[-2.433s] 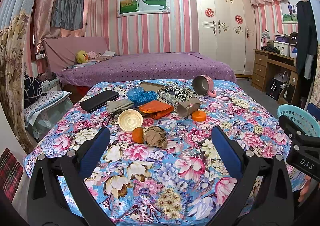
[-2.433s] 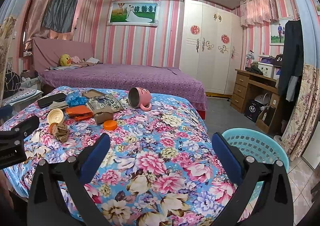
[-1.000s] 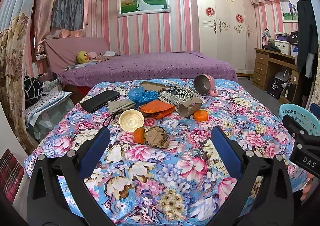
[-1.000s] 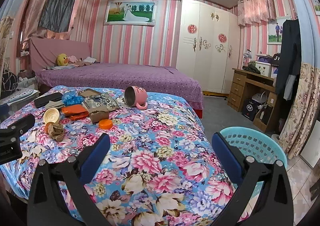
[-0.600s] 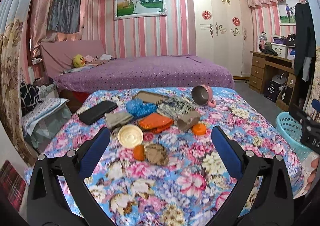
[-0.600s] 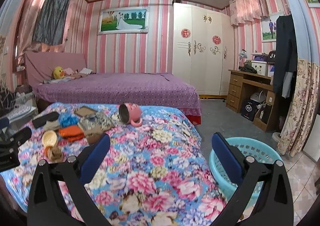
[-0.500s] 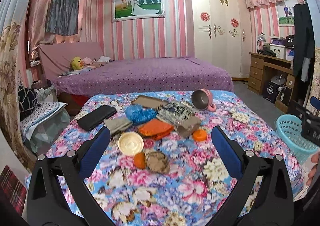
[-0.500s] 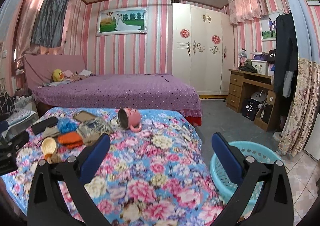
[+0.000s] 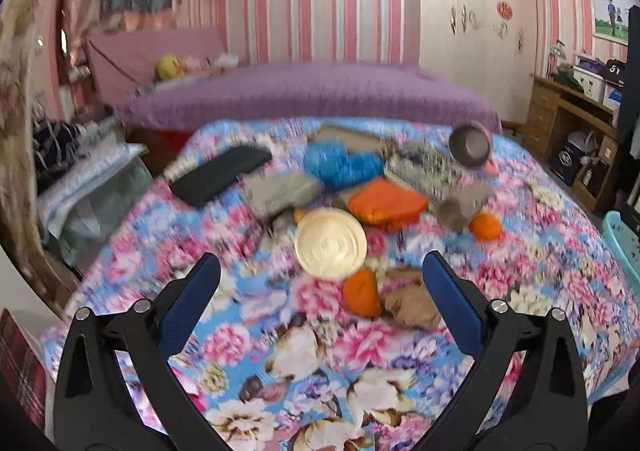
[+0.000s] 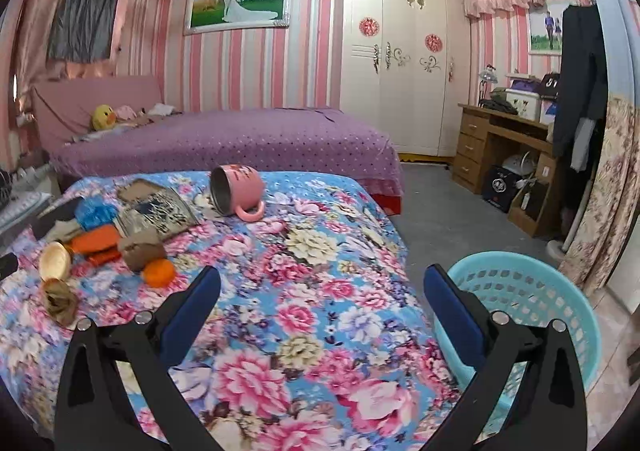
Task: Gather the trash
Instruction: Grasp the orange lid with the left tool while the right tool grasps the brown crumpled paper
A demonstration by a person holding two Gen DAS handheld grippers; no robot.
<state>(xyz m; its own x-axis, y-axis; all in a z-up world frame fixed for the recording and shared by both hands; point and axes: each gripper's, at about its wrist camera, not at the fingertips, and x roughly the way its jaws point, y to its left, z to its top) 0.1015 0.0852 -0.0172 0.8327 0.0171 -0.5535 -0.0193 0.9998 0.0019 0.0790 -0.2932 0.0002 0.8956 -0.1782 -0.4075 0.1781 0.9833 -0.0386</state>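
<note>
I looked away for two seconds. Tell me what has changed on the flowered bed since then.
The left hand-held gripper has moved in toward the litter, so the cream lid and the brown crumpled wad loom larger; its view is blurred by motion. The right hand-held gripper barely shifted. Both are open and empty. The pink mug and the teal basket lie as before.
</note>
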